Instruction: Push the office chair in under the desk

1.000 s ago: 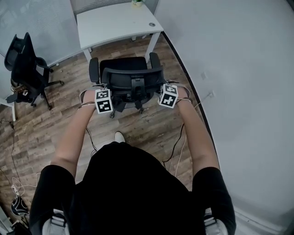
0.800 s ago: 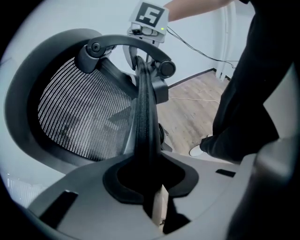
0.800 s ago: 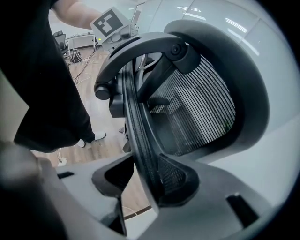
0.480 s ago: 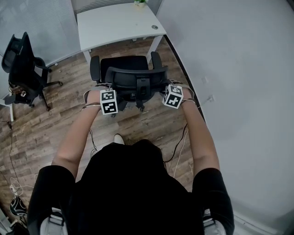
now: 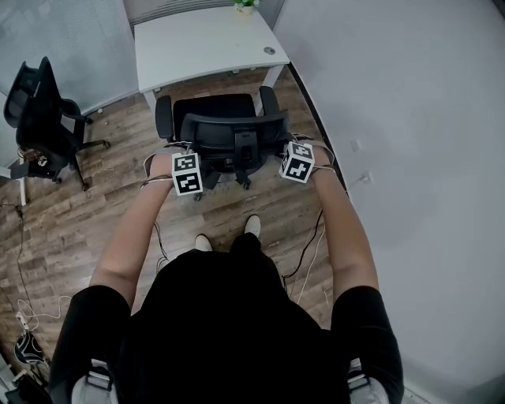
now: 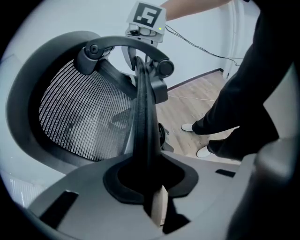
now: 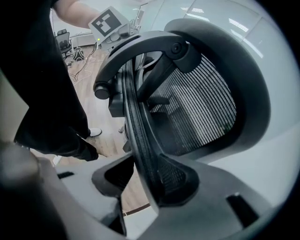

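The black office chair's mesh backrest faces me, and its seat stands just before the front edge of the white desk. My left gripper holds the backrest's left rim. In the left gripper view its jaws are shut on that rim, which fills the gap between them. My right gripper is at the right rim. In the right gripper view the rim runs between its wide jaws and rests against one side, with floor showing on the other.
A grey wall runs close along the right of the chair and desk. A second black chair stands at the left on the wood floor. Cables trail by my feet. A small plant sits at the desk's back edge.
The chair has rolled a little closer to the desk with both grippers on its backrest. A second shoe has come into view beneath me.
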A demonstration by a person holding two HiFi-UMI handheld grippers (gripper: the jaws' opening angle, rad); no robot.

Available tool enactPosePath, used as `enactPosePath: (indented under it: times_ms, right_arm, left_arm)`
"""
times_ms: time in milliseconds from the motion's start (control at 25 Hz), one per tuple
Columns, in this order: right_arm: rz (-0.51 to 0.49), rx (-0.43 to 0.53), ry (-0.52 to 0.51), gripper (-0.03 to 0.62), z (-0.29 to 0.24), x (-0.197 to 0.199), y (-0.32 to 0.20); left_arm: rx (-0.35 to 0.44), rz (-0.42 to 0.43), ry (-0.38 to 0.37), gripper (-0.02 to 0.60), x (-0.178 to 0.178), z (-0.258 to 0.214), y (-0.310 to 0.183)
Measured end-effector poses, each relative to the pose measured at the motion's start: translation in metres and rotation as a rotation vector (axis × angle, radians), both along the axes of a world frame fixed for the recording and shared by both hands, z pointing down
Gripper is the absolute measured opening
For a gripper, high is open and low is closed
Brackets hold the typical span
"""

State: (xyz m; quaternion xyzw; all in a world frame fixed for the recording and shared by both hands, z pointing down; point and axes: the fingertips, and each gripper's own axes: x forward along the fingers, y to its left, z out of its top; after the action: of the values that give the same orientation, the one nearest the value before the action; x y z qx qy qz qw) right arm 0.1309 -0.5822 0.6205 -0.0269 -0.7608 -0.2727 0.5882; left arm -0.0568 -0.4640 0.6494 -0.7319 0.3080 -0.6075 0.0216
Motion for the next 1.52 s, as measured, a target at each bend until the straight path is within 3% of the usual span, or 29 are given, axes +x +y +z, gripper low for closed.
enactPosePath:
  times_ms: [320,1160,1520]
  right_arm:
    - [-0.073,-0.019,0.023,0.154,-0.008,-0.008,-0.086]
    - [-0.188,-0.017,0.003,0.153,-0.006,-0.025,-0.180]
    - [-0.247,-0.014,-0.011,0.153,-0.003,-0.027,-0.195]
  left_arm:
    - [-0.038,-0.054,0.009,0.064,-0.002,-0.006,-0.077]
    - [-0.034,-0.158,-0.002,0.065,-0.007,-0.006,-0.155]
    - [-0.020,-0.185,-0.019,0.067,-0.006,-0.004,-0.166]
